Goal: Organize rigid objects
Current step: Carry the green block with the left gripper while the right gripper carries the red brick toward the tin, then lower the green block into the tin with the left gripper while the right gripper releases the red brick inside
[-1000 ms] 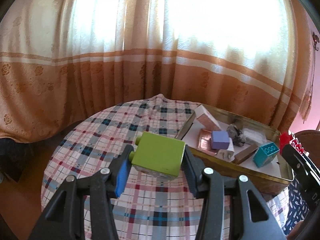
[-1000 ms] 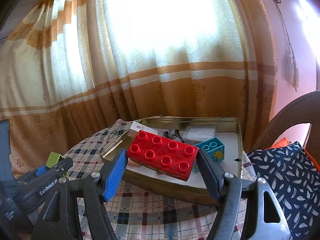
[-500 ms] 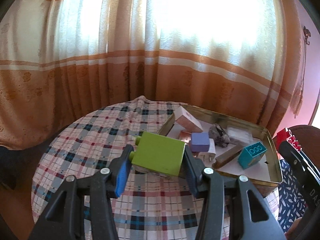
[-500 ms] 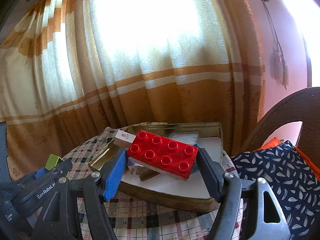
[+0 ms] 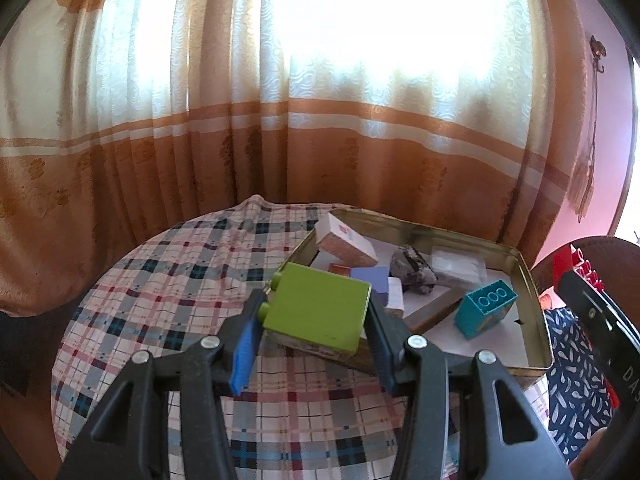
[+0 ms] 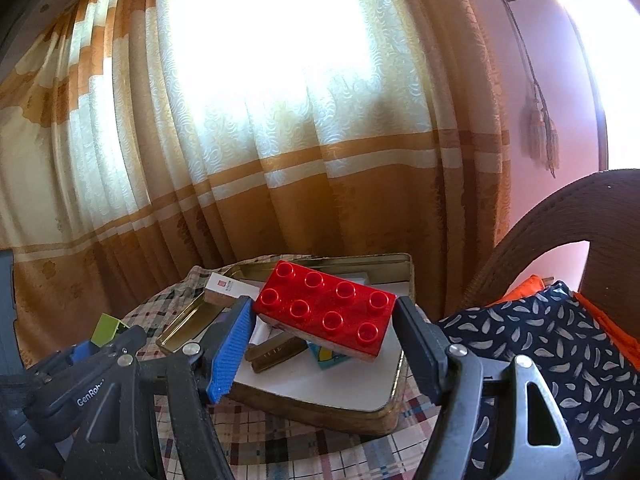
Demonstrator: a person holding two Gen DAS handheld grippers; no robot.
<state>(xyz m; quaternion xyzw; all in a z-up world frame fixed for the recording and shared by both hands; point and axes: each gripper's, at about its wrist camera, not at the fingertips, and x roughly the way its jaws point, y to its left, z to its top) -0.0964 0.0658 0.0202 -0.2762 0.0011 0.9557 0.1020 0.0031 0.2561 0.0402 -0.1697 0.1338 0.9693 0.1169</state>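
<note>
My left gripper (image 5: 312, 322) is shut on a lime green toy brick (image 5: 320, 308), held in the air over the near left rim of a gold metal tin (image 5: 532, 312). My right gripper (image 6: 325, 320) is shut on a red eight-stud brick (image 6: 326, 308), raised over the same tin (image 6: 320, 416). Inside the tin lie a teal brick (image 5: 486, 308), a purple block (image 5: 376, 282), a white and pink carton (image 5: 346, 240), a grey lump (image 5: 414, 274) and a brown bar (image 5: 434, 312). The left gripper with its green brick (image 6: 106, 328) shows at the lower left of the right wrist view.
The tin stands on a round table with a plaid cloth (image 5: 168, 292). Orange and cream curtains (image 5: 200, 140) hang right behind it. A wooden chair (image 6: 560, 232) with a dark patterned cushion (image 6: 540, 352) stands to the right of the table.
Both grippers, each still holding its brick, have drifted sideways and back a little. In the left wrist view the tin has slid left; in the right wrist view it sits smaller and lower.
</note>
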